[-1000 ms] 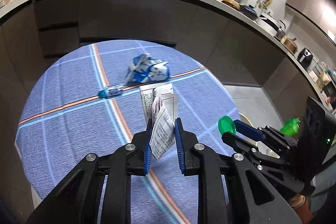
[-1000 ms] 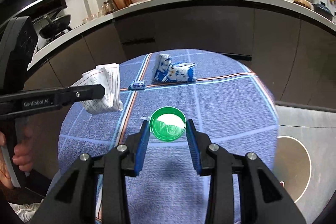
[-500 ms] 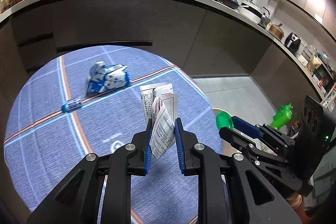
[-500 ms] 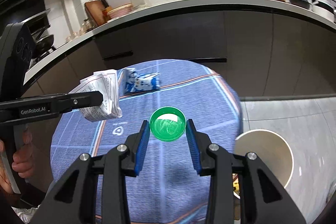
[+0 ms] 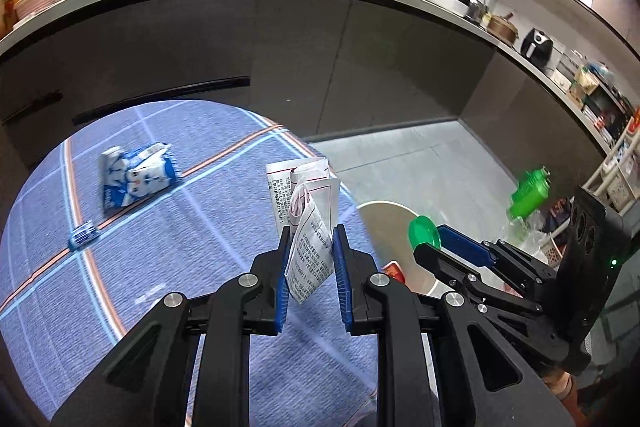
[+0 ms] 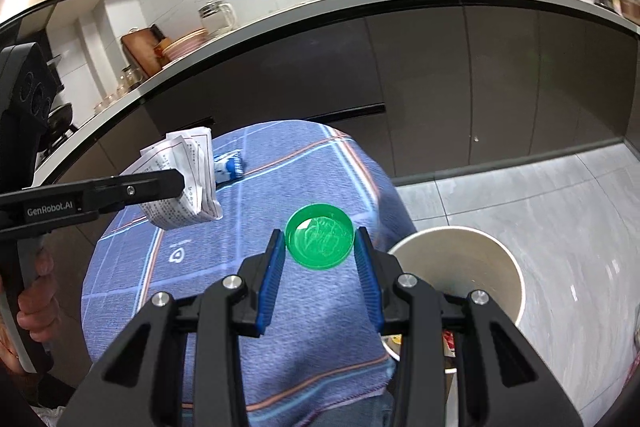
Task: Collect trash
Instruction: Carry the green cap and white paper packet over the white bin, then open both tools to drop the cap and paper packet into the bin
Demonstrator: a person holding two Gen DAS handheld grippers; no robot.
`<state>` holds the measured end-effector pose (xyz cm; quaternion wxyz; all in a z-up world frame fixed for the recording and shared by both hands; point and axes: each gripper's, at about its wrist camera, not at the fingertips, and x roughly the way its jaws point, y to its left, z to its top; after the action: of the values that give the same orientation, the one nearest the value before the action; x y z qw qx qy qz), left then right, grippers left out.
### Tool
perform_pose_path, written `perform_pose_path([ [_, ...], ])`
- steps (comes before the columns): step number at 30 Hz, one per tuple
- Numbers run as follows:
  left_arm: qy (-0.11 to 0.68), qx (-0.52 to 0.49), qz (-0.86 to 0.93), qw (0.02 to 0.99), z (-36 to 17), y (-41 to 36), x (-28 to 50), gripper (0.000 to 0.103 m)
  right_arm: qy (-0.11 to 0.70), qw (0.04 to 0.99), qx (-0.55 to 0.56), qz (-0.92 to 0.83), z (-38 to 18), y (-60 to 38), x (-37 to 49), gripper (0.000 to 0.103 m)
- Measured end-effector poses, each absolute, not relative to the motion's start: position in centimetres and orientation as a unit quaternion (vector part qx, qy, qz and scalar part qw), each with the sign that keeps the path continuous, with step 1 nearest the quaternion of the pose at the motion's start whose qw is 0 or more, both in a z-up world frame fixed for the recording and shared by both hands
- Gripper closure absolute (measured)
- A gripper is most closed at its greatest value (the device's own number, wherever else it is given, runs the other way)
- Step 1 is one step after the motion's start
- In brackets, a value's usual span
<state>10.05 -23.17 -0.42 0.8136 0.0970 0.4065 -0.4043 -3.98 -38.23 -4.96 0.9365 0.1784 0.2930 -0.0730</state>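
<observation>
My left gripper (image 5: 309,251) is shut on a folded printed paper leaflet (image 5: 306,215) and holds it above the right part of the blue checked tablecloth (image 5: 160,267). It also shows in the right wrist view (image 6: 182,195). My right gripper (image 6: 320,247) is shut on a round green lid (image 6: 320,241), held over the table's right edge, just left of the white bin (image 6: 460,267) on the floor. The lid also shows in the left wrist view (image 5: 424,233). A crumpled blue-and-white wrapper (image 5: 136,177) and a small blue wrapper (image 5: 83,235) lie on the cloth.
The white bin (image 5: 380,223) stands on the grey tiled floor (image 6: 540,195) right of the table. Dark kitchen cabinets (image 6: 440,87) under a cluttered counter curve behind. A green bottle (image 5: 530,193) sits on a rack at the right.
Both grippers have swung right with their loads, from over the table's middle to its right edge. The bin has come into view beside the green lid.
</observation>
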Motion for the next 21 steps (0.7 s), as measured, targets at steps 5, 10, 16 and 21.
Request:
perform_pose_path([
  [5,0.411,0.11,-0.423,0.801,-1.1,-26.1,9.6,0.085,0.296,0.931,0.19,-0.094,-5.9,-40.2,-5.2,0.067],
  [10,0.42,0.12,-0.444,0.783,-2.2,-29.4,9.0,0.085,0.304,0.922,0.203,-0.126,-7.3,-42.6,-6.9,0.067],
  [16,0.432,0.139,-0.47,0.757,-4.0,-33.8,8.5,0.085,0.32,0.907,0.225,-0.155,-9.8,-45.0,-8.2,0.067],
  [21,0.438,0.152,-0.478,0.746,-5.6,-36.4,8.3,0.084,0.34,0.894,0.242,-0.165,-12.4,-46.1,-8.2,0.066],
])
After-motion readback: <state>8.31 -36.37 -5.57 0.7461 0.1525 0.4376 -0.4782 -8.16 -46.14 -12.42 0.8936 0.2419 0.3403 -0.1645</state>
